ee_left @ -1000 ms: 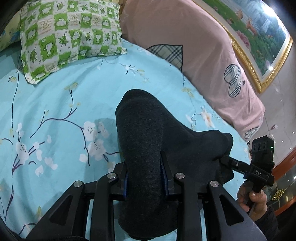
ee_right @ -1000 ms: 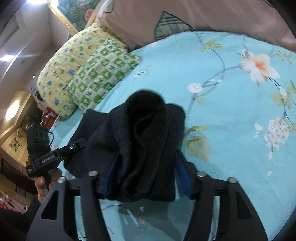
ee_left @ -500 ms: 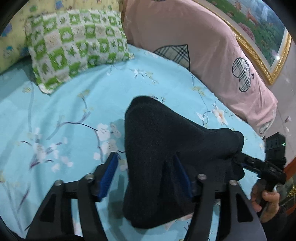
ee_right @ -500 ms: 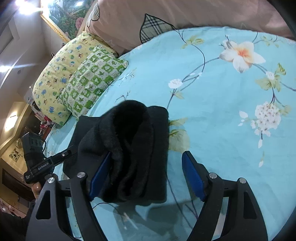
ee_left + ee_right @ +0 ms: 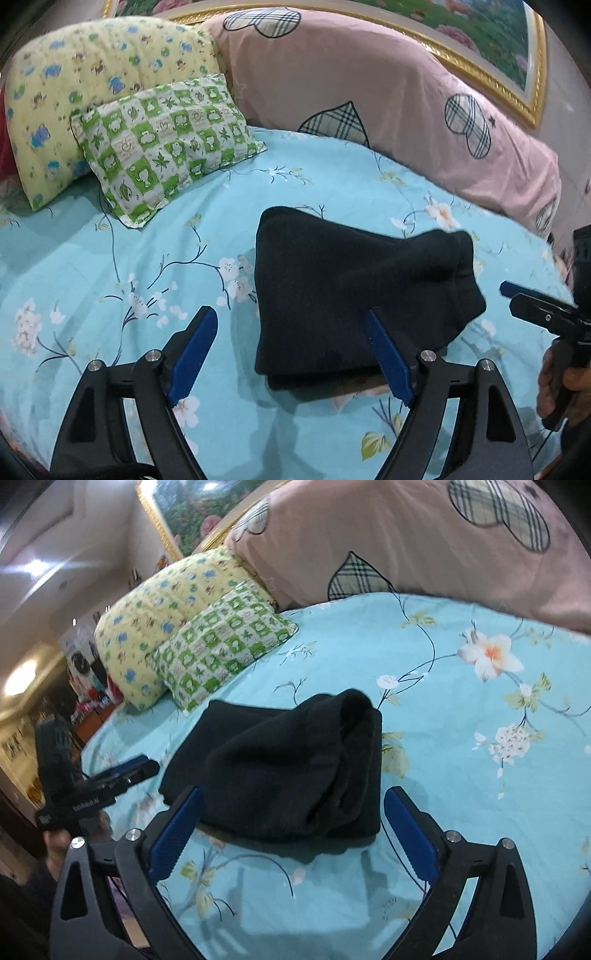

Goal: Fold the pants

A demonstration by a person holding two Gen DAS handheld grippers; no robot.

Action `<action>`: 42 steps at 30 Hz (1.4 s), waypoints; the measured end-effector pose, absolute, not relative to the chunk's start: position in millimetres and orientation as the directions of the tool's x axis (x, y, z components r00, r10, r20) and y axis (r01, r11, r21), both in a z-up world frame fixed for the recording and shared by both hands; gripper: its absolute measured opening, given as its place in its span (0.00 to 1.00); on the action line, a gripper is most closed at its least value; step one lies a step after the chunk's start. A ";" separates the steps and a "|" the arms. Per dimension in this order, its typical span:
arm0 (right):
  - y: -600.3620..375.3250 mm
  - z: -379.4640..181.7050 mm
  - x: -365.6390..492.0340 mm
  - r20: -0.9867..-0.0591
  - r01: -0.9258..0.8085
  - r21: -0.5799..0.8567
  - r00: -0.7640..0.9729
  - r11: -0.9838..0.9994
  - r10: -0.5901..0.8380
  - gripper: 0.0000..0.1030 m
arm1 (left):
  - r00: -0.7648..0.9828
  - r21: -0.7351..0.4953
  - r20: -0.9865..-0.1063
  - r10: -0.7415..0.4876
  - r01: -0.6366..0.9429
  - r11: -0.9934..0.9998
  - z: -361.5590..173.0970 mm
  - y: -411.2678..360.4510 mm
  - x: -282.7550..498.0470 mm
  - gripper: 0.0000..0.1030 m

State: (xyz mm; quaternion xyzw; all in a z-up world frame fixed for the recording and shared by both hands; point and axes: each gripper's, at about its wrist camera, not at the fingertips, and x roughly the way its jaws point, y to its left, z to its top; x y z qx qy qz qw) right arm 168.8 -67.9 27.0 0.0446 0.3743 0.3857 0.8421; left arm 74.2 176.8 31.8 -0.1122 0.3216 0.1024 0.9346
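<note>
The dark folded pants [image 5: 354,295] lie as a thick bundle on the turquoise flowered sheet [image 5: 110,258]. My left gripper [image 5: 290,314] hovers just short of their near edge. Its jaws are opening and its blue pads [image 5: 192,347] stand clear of the cloth. In the right wrist view the pants [image 5: 295,760] lie just beyond my right gripper [image 5: 293,794]. Its jaws are opening too, with nothing pressed between the pads [image 5: 410,834]. The left gripper's finger [image 5: 136,768] shows at that view's left, held by a hand.
A green checked pillow [image 5: 166,147] leans on a yellow pillow [image 5: 92,92] at the back left. A long pink bolster [image 5: 369,92] runs along the head of the bed under a gold-framed picture [image 5: 498,55]. A hand holding the right gripper's handle [image 5: 557,373] shows at the right edge.
Both grippers have let go of the pants and their jaws have spread wide. Both have drawn back and risen a little. The bundle has settled onto the sheet.
</note>
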 end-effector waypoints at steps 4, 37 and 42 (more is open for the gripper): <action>-61.4 23.5 149.6 -0.617 -0.649 0.278 0.444 0.708 0.650 0.97 | 0.760 -0.093 -0.632 0.154 -0.271 0.958 27.5 166.1 71.1 0.82; -30.8 -5.5 124.2 -0.682 -0.594 0.056 0.564 0.802 0.465 0.98 | 0.714 0.052 -0.641 0.281 -0.324 0.944 -1.0 137.5 64.3 0.86; -30.7 -7.2 123.7 -0.686 -0.592 0.052 0.564 0.805 0.459 0.98 | 0.710 0.054 -0.646 0.279 -0.322 0.945 -3.7 134.7 66.3 0.86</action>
